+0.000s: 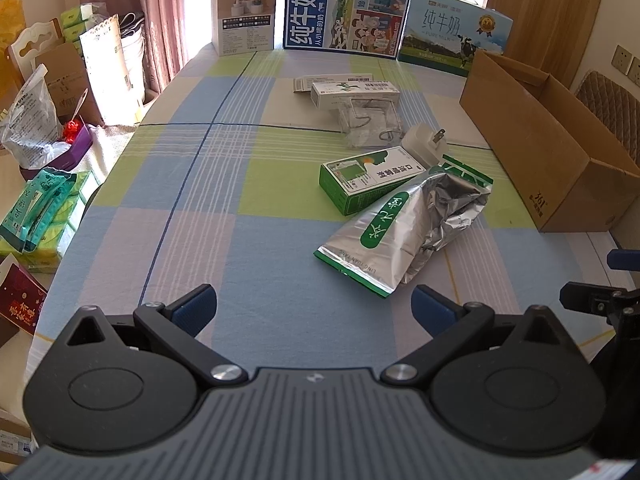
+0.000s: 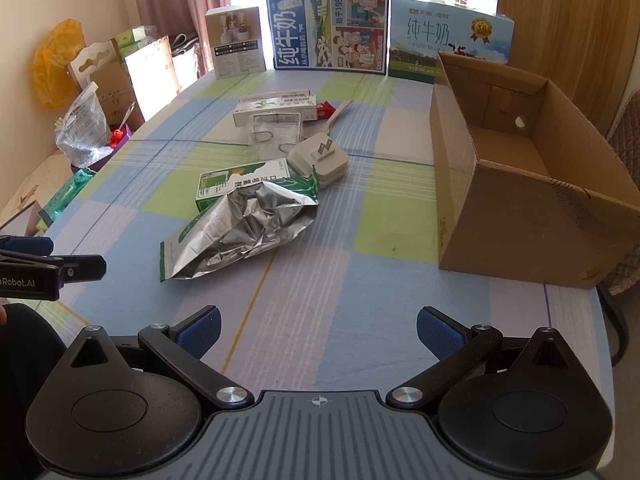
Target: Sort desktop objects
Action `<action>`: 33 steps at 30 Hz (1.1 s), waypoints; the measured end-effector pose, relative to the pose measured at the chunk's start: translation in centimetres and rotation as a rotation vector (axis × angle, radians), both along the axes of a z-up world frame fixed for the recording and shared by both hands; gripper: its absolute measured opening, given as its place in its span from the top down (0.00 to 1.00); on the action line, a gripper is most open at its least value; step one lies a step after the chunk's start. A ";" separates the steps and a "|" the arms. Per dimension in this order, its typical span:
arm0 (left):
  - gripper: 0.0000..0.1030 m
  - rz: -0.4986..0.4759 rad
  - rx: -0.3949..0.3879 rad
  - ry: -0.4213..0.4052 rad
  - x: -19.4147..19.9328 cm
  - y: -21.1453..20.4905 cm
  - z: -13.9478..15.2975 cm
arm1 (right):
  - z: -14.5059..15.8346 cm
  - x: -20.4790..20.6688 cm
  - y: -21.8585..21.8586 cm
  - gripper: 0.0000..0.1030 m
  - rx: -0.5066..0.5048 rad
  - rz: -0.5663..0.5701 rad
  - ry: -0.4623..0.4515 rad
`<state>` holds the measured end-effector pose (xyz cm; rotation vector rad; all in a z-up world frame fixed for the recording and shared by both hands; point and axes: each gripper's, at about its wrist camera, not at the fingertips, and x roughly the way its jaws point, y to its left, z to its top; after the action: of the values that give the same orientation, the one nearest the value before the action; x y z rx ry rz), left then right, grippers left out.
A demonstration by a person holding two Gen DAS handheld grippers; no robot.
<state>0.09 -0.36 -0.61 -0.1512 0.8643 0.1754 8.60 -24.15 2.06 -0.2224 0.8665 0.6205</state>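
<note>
Left gripper [image 1: 314, 308]: lower centre of its own view, jaws spread wide, nothing between them; we see only tablecloth [image 1: 248, 264] in the gap. Its side also shows at the left edge of the right view.

Right gripper [image 2: 319, 330]: lower centre of its view, jaws likewise wide apart and holding nothing. Part of it shows at the lower right edge of the left view.

Foil bag [image 1: 408, 226]: crumpled, silver with green trim, lying flat in the middle of the left view, right of centre; nearest item to both grippers, well apart from each.

Green box [image 1: 368, 180]: just behind the bag, its near corner touching or under the bag's top.

Charger [image 2: 318, 158]: white, prongs up, centre of the right view, just beside the green box and the bag's top edge.

Clear case [image 2: 276, 130]: behind the charger, wire hooks inside.

White box [image 1: 354, 92]: long, touching the case's far side, with a second flat carton [image 1: 332, 80] behind it.

Red packet [image 2: 326, 110] and a pale handle [image 2: 338, 114]: behind the charger; we cannot tell what they are.

Cardboard box [image 2: 516, 208]: open, right side of the right view, nothing visible inside.

Three cartons stand along the far table edge, upper centre: small white [image 1: 244, 16], blue milk [image 1: 346, 12], pale milk [image 1: 456, 36].
</note>
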 end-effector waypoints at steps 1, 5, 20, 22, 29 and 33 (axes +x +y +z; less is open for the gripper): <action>0.01 -0.002 0.001 0.001 0.0 0.0 0.0 | 0.1 0.0 -0.2 0.02 -0.005 0.002 0.002; 0.01 -0.019 -0.008 0.010 0.1 0.1 0.2 | 0.3 0.5 -0.1 0.02 -0.014 0.025 0.013; 0.01 -0.156 0.050 0.031 2.4 2.0 1.6 | 0.1 -0.9 4.2 0.02 -0.234 0.560 -0.333; 0.01 -0.210 0.076 0.038 3.1 2.3 1.6 | -0.6 -1.3 5.1 0.02 -0.296 0.651 -0.409; 0.01 -0.452 0.208 0.057 5.5 2.1 0.9 | -4.7 -0.7 7.8 0.02 -0.508 0.913 -0.594; 0.01 -0.568 0.282 0.064 6.9 1.9 0.2 | -6.6 0.4 9.1 0.02 -0.569 1.023 -0.603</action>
<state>7.00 1.55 -0.40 0.3646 0.9049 -0.2321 8.97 -15.02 -4.51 -1.3509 0.2625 1.1510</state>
